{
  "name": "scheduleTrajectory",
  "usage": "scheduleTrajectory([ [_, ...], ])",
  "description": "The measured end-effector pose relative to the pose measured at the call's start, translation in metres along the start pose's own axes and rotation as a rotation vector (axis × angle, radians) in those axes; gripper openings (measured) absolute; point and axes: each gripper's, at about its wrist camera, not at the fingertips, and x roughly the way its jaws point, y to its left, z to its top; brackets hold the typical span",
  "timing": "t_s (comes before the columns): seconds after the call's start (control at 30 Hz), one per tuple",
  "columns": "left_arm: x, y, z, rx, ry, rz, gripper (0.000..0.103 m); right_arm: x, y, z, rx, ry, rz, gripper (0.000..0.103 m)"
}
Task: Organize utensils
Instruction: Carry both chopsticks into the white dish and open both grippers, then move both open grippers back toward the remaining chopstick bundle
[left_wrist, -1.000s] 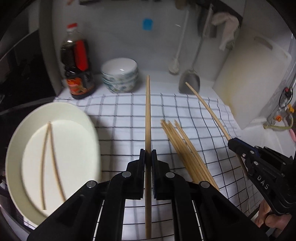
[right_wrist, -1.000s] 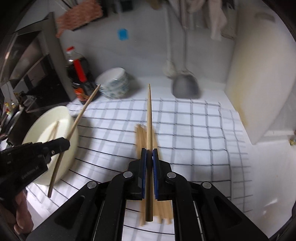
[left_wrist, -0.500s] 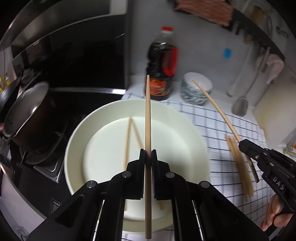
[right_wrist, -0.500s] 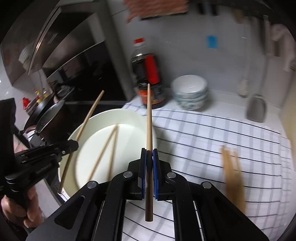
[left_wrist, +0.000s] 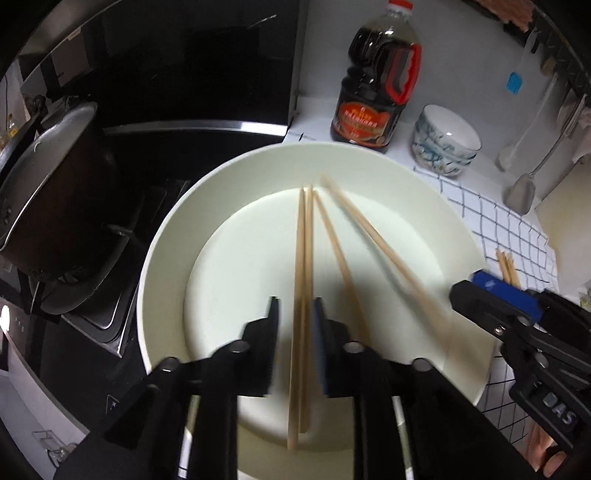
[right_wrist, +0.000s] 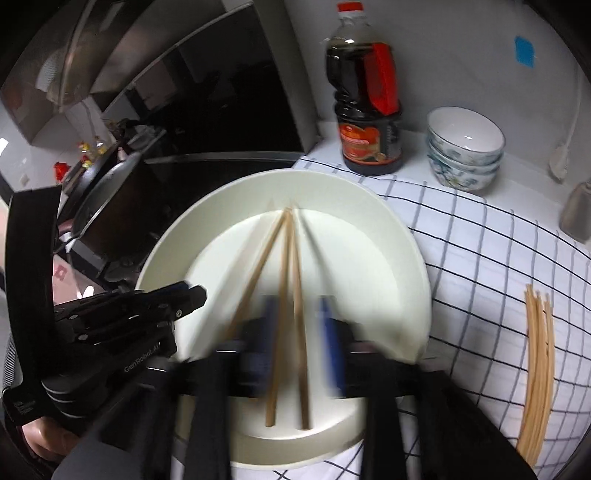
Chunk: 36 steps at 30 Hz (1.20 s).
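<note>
Here, in the left wrist view, the left gripper (left_wrist: 295, 325) fills the lower middle of the frame, its two black jaws spread apart with nothing clamped between them. Below it lies a large white plate (left_wrist: 173, 236) that takes up the centre of the picture. Four chopsticks (left_wrist: 301, 280) rest on the plate – two close together running up the gap between the jaws, two more fanning out toward the right, the rightmost one blurred. At the right edge the right gripper (left_wrist: 476, 291) reaches in over the plate's rim; from this angle I cannot tell how far its jaws are open. Just behind it a few more loose chopsticks (left_wrist: 508, 264) show on a checked cloth (left_wrist: 517, 229). A dark sauce bottle (left_wrist: 376, 74) stands at upper centre, stacked patterned bowls (left_wrist: 445, 138) to its right, and a dark pot (left_wrist: 48, 192) at the left.

In the right wrist view the right gripper (right_wrist: 295, 332) sits at lower centre, heavily blurred, its blue-padded jaws wide apart and gripping nothing. Chopsticks lie on the plate (right_wrist: 391, 236) beneath – two run between the jaws, another slants to the left. The left gripper (right_wrist: 192, 295) enters from the left edge, over the plate's rim. At lower right a bundle of chopsticks (right_wrist: 537, 365) lies on the checked cloth (right_wrist: 480, 258), well apart from the plate. The sauce bottle (right_wrist: 365, 99) and bowls (right_wrist: 463, 147) stand at the top.
</note>
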Motion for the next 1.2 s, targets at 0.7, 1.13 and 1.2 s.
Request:
scheduleTrajectory([
  [0.7,-0.045,-0.009,-0.027,0.001,-0.083,0.029,0.089,-0.055,-0.028,-0.049,0.031,-0.044,-0.100,0.057],
  [1.13,-0.057,-0.075,-0.038,0.116,-0.094,-0.069,0.091,-0.096,-0.072,-0.090,0.126,-0.074,-0.188,0.061],
  [1.2,-0.056,-0.088,-0.040,0.134,-0.089,-0.085,0.091,-0.103,-0.082,-0.096,0.145,-0.083,-0.204,0.062],
])
